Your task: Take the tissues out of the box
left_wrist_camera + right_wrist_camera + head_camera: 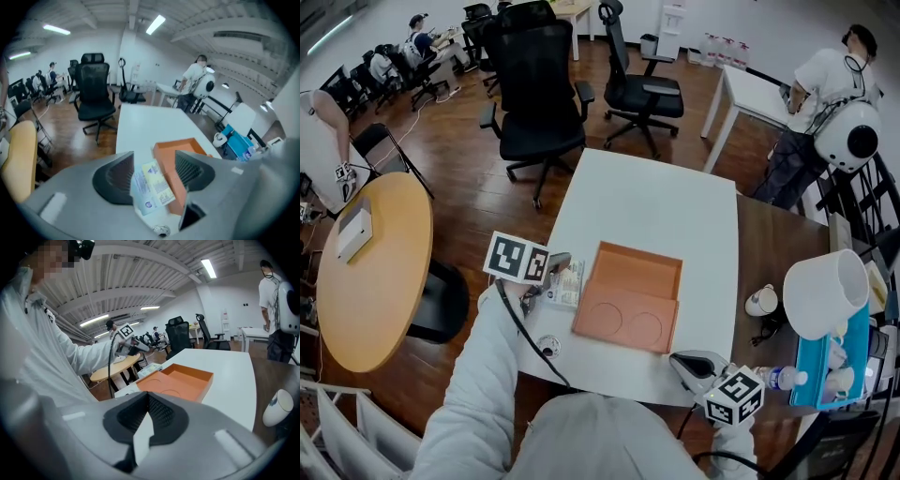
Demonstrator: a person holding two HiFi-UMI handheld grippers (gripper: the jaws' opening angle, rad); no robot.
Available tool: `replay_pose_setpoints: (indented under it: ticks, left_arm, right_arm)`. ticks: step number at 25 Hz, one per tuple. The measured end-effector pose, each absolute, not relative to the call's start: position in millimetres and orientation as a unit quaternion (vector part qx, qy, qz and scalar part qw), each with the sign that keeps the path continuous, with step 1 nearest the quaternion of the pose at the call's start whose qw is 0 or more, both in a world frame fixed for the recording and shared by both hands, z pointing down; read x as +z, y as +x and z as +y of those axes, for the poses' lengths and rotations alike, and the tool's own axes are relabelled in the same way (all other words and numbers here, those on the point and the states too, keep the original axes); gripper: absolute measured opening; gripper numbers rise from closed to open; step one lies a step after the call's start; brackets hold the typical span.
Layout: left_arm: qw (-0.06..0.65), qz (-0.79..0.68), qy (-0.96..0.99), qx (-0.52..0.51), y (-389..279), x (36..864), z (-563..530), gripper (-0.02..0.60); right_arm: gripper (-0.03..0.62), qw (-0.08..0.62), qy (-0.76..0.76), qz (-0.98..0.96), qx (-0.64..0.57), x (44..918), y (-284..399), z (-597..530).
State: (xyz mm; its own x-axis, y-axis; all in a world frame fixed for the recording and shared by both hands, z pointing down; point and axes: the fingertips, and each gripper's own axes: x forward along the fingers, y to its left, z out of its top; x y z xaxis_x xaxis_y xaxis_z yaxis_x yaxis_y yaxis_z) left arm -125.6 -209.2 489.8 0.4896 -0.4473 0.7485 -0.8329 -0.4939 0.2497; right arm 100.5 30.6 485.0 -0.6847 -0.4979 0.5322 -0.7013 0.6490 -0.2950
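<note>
Left gripper (546, 274) sits left of centre in the head view, over the left edge of the white table (656, 206), angled down. In the left gripper view its jaws (154, 161) stand apart. The tissue pack (151, 187) shows in the gap, close to the jaw on the frame's left and clear of the other one; not clamped.

In the head view the tissue pack (569, 282) lies flat on the table, just beside the left side of the orange box (633, 295).

The orange box (176, 152) is open, with its flat lid panel toward the bottom of the frame showing two round marks.

Right gripper (682, 360) is at lower right of the head view, near the table's bottom edge, just below the box's lower right corner. In the right gripper view its jaws (146, 397) are together at the tips.

White cup (761, 301) lies on the dark table to the right. Black office chair (532, 89) is at upper centre and the round wooden table (380, 272) at left.
</note>
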Motion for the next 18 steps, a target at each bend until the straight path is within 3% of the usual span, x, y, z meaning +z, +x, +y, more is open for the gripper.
replay_pose_setpoints:
  ticks: [2, 3, 4, 8, 12, 18]
  left_arm:
    - [0.239, -0.4, 0.848, 0.254, -122.5, 422.3, -201.6, 0.157]
    - [0.205, -0.395, 0.866, 0.226, -120.5, 392.8, -193.0, 0.04]
    - [0.175, -0.381, 0.885, 0.2, -116.8, 368.3, -180.6, 0.017]
    - [0.107, -0.231, 0.96, 0.118, -86.9, 324.4, -99.6, 0.017]
    - [0.145, -0.142, 0.977, 0.062, -75.1, 345.7, -40.6, 0.015]
    - [0.189, -0.149, 0.97, 0.047, -71.2, 372.4, -28.8, 0.017]
  right_arm:
    - [0.003, 0.196, 0.346, -0.884, 0.245, 479.7, 103.7, 29.8]
    - [0.003, 0.188, 0.35, -0.885, 0.244, 476.2, 104.9, 29.2]
    - [0.002, 0.181, 0.353, -0.885, 0.242, 472.1, 105.9, 28.4]
    - [0.003, 0.136, 0.356, -0.892, 0.243, 451.4, 104.2, 24.0]
    - [0.002, 0.088, 0.353, -0.894, 0.26, 437.2, 101.7, 14.8]
    - [0.003, 0.116, 0.364, -0.889, 0.252, 443.0, 101.0, 18.1]
